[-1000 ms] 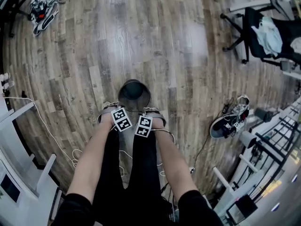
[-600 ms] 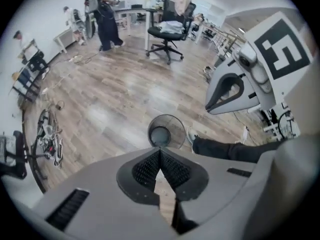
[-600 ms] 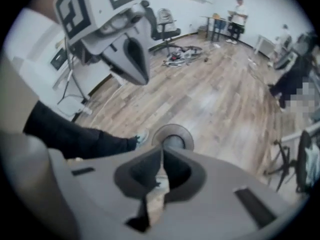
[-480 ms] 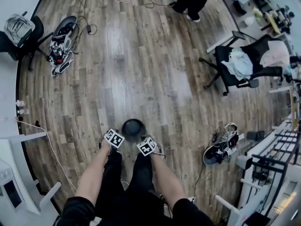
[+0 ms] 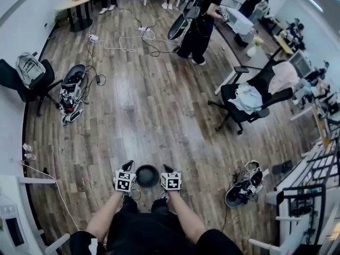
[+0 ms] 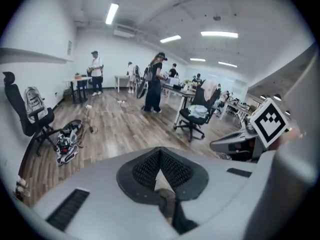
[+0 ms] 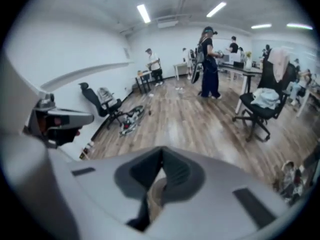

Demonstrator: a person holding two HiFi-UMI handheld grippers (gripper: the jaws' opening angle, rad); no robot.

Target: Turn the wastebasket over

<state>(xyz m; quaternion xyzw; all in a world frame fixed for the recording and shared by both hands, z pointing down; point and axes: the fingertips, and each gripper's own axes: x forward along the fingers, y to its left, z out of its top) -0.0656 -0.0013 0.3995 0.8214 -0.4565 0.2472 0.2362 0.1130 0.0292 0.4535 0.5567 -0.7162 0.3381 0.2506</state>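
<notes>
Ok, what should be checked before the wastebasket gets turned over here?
1. Left gripper jaws closed on a thin dark edge, seemingly the wastebasket rim: ok.
2. Right gripper grips likewise: ok.
3. Wastebasket centred between both grippers: ok.
4. Wastebasket lifted off the floor: cannot tell.
5. Wastebasket empty: cannot tell.
6. Person and office chair well away: ok.

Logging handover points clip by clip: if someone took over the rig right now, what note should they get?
Left gripper: jaws closed, with a dark sliver pinched deep between them, likely the wastebasket rim.
Right gripper: the same, on the opposite side.
Wastebasket: between the two grippers, in front of the person, above the wooden floor.
Done: basket gripped from both sides.
Left: the turn itself; which end faces up cannot be told here.
</notes>
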